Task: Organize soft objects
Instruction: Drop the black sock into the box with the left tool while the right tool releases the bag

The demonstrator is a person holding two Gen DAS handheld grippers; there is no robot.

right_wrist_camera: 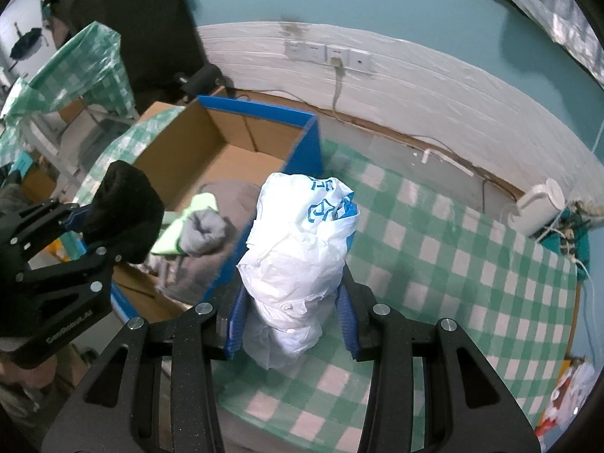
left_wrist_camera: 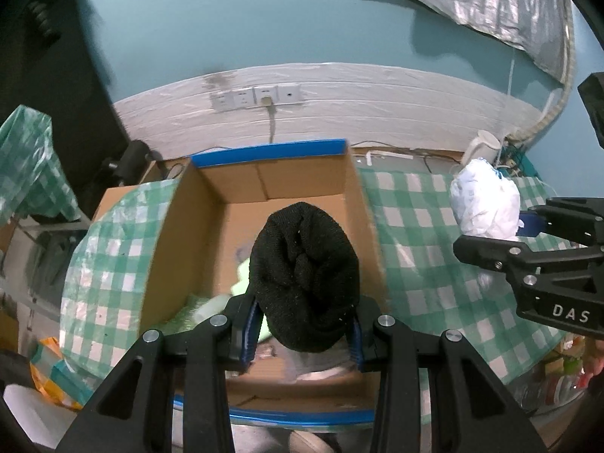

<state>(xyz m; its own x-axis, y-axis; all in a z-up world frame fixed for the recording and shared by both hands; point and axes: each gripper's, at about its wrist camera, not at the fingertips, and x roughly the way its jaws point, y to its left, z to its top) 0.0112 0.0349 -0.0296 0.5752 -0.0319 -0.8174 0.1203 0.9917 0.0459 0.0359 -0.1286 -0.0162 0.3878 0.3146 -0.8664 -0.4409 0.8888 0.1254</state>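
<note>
Black knitted wool fills the left gripper (left_wrist_camera: 305, 324): a rolled hat (left_wrist_camera: 305, 271) is clenched between its blue pads, held above an open cardboard box (left_wrist_camera: 196, 226) with blue edging. The right gripper (right_wrist_camera: 290, 324) is clamped on a crumpled white plastic bag (right_wrist_camera: 298, 264) with blue print, held over the green checked tablecloth (right_wrist_camera: 434, 283) just beside the box's blue wall.

Inside the box lie a grey sock bundle (right_wrist_camera: 205, 236), a pale green cloth (right_wrist_camera: 188, 222) and a brownish folded fabric (right_wrist_camera: 234, 204).

The bag looks slippery and loosely bunched, so it may slide from the pads or unfurl once let go. The box wall stands between the bag and the inside, and the bag could catch on it if carried low. The two grippers are near each other and might collide over the box. A white kettle (right_wrist_camera: 540, 207) and cables sit well apart by the wall.
</note>
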